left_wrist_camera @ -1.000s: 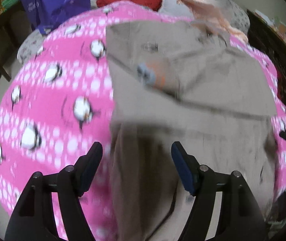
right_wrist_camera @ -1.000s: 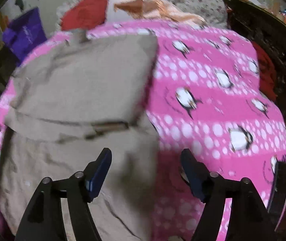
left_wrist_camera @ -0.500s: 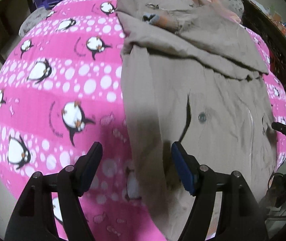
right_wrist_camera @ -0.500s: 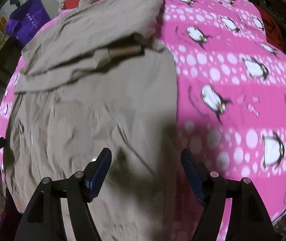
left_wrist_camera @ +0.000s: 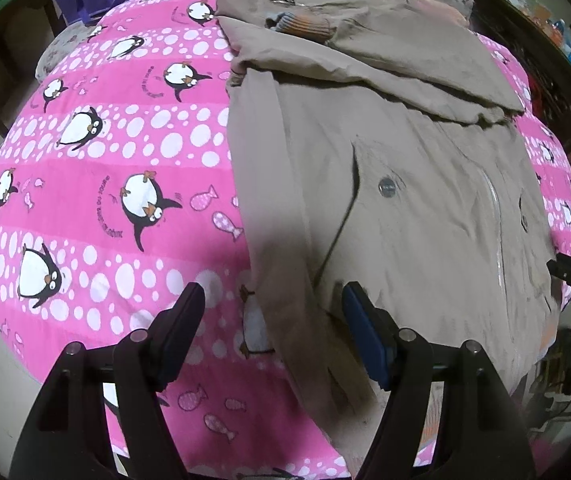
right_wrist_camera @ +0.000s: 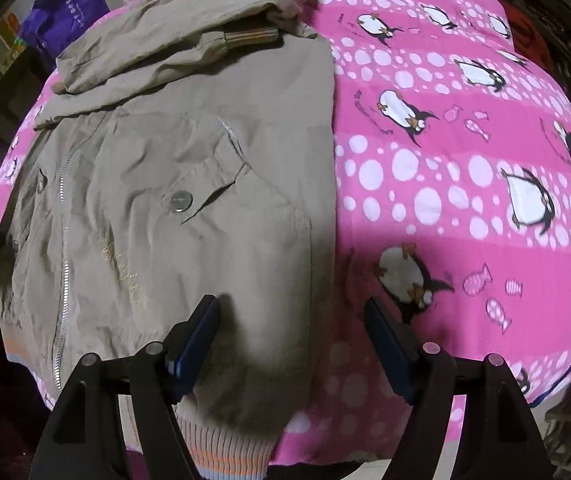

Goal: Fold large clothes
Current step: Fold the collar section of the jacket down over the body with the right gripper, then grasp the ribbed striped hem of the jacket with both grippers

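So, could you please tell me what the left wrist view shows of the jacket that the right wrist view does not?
Only the left wrist view shows the striped cuff lying on the folded sleeves.

Only the right wrist view shows the ribbed hem over the bed's edge, and the flap pocket.

Both show the tan jacket on the pink penguin blanket, its zipper, and an open hand-held gripper over one side edge.

Left hand-held gripper [left_wrist_camera: 273,330]: black plastic frame, two angled fingers, blue pads [left_wrist_camera: 359,334], round silver screws on the knuckles. Right hand-held gripper [right_wrist_camera: 291,340]: same black frame, blue pads [right_wrist_camera: 197,340], silver screws.
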A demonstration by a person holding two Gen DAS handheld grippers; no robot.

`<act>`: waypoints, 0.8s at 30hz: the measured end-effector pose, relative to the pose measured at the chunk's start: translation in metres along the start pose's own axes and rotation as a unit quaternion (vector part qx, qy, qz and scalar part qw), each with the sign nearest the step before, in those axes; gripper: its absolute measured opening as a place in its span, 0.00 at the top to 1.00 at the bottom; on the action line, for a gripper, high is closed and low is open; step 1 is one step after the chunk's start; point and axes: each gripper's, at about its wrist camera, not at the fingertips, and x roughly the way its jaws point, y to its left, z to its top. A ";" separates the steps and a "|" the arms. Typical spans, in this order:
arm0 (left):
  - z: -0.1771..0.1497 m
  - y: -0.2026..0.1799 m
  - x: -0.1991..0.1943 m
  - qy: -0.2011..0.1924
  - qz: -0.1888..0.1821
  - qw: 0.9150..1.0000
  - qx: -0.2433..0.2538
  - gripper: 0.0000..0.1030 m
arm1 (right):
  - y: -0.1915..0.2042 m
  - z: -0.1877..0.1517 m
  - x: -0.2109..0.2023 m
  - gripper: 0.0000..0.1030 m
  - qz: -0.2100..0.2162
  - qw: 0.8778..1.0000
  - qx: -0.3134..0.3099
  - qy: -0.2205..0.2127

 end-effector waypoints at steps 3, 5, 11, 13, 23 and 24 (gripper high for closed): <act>-0.004 -0.001 0.000 0.004 -0.003 1.000 0.000 0.32 | 0.003 -0.006 -0.002 0.26 0.001 1.000 0.005 -0.003; -0.007 -0.002 0.000 0.009 -0.006 1.000 -0.001 0.32 | 0.003 -0.011 -0.002 0.26 0.002 1.000 0.008 -0.003; -0.017 -0.003 -0.002 0.031 -0.025 0.999 0.003 0.32 | -0.005 -0.012 -0.004 0.26 0.005 1.000 0.020 -0.003; -0.023 -0.002 -0.002 0.046 -0.039 0.998 0.003 0.31 | -0.005 -0.015 -0.006 0.26 0.006 1.000 0.019 -0.004; -0.054 -0.010 -0.003 0.089 -0.074 0.993 0.006 0.30 | -0.014 -0.032 -0.012 0.25 0.017 0.999 0.029 -0.009; -0.055 -0.012 -0.002 0.091 -0.075 0.993 0.005 0.30 | -0.016 -0.034 -0.012 0.25 0.020 0.999 0.032 -0.008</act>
